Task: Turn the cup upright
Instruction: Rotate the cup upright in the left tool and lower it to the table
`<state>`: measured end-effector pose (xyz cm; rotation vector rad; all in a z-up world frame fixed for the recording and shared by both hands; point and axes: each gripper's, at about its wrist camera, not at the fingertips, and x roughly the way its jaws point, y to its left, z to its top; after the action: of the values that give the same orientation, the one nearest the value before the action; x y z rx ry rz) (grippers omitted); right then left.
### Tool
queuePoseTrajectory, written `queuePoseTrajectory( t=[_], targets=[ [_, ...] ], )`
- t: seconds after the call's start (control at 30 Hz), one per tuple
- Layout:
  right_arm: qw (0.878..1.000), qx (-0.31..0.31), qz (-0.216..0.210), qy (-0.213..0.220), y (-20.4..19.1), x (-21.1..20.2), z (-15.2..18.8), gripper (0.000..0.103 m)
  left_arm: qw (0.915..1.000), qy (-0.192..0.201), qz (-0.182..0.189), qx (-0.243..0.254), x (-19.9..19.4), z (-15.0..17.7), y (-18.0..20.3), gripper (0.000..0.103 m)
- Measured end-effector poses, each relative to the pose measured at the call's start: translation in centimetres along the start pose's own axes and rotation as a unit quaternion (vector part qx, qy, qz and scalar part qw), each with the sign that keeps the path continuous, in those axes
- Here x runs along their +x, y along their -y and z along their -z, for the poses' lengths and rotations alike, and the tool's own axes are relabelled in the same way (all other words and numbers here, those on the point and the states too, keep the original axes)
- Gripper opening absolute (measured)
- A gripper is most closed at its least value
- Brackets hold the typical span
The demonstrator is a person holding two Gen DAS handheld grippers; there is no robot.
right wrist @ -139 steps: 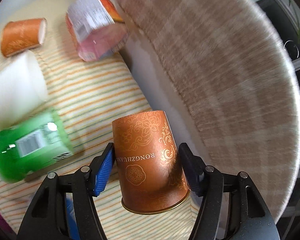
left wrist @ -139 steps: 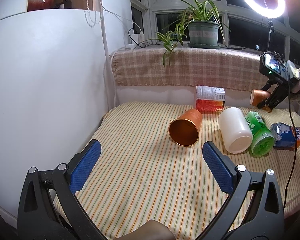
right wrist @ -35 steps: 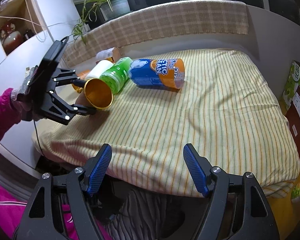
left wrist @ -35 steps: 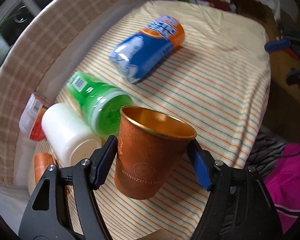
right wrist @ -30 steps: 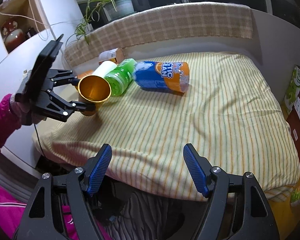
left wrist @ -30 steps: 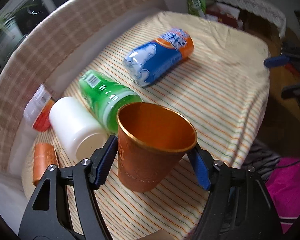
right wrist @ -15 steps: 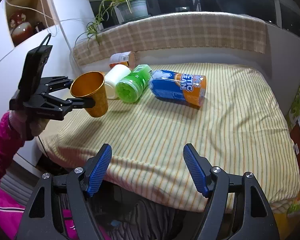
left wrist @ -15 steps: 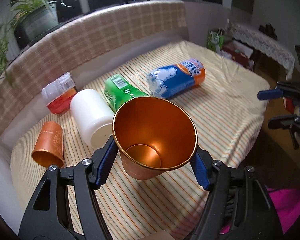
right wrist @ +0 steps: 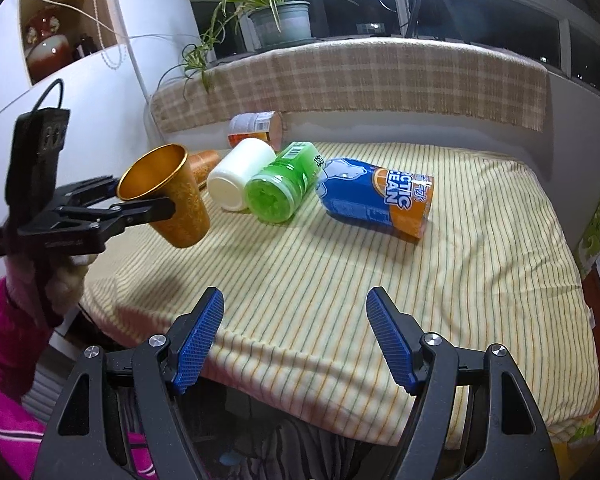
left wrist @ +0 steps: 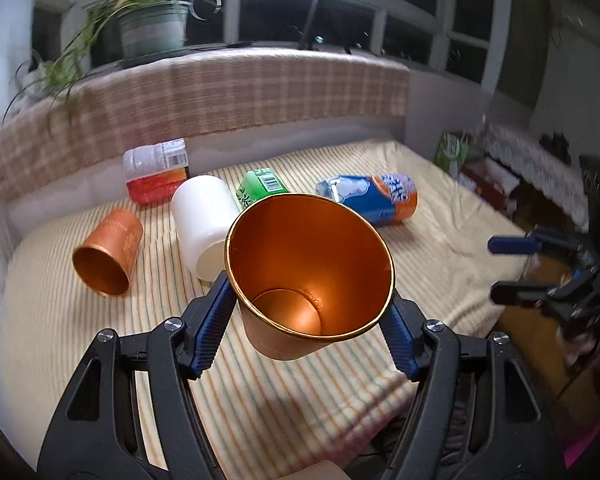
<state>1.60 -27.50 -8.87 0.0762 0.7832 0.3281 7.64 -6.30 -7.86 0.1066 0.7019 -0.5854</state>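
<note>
orange cup (left wrist: 308,276) with gold rim, mouth up, tilted, between left gripper (left wrist: 306,330) fingers.

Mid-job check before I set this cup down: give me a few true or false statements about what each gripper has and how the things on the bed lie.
1. The left gripper is shut on the copper cup. True.
2. The held cup rests on the striped bedspread. False: it hangs in the air, tilted, mouth upward.
3. The right gripper holds the green bottle. False: it is open and holds nothing.
4. A second copper cup lies on its side. True.
5. The blue can stands upright. False: it lies on its side.
</note>
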Motion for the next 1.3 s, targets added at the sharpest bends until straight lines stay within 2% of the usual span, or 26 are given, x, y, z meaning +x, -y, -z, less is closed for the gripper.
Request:
queuePoseTrajectory(
  t=[0.2, 0.33, 0.67, 1.3],
  targets=[
    [1.0, 0.009, 0.019, 0.009, -0.2, 0.3, -0.2, 0.074, 0.9995, 0.012, -0.011, -0.028, 0.3, 0.5, 0.1, 0.071],
    [0.999, 0.014, 0.03, 0.013, 0.0, 0.1, -0.1, 0.074, 0.9993, 0.003, -0.009, -0.035, 1.4, 0.8, 0.2, 0.071],
    [0.998, 0.024, 0.049, 0.011, 0.4, 0.0, 0.7, 0.074, 0.9996, -0.007, -0.004, -0.028, 3.8, 0.7, 1.1, 0.071],
    [0.998, 0.025, 0.054, 0.009, 0.5, 0.1, 0.8, 0.074, 0.999, -0.027, 0.003, -0.034, 5.0, 1.6, 0.7, 0.071]
  ],
)
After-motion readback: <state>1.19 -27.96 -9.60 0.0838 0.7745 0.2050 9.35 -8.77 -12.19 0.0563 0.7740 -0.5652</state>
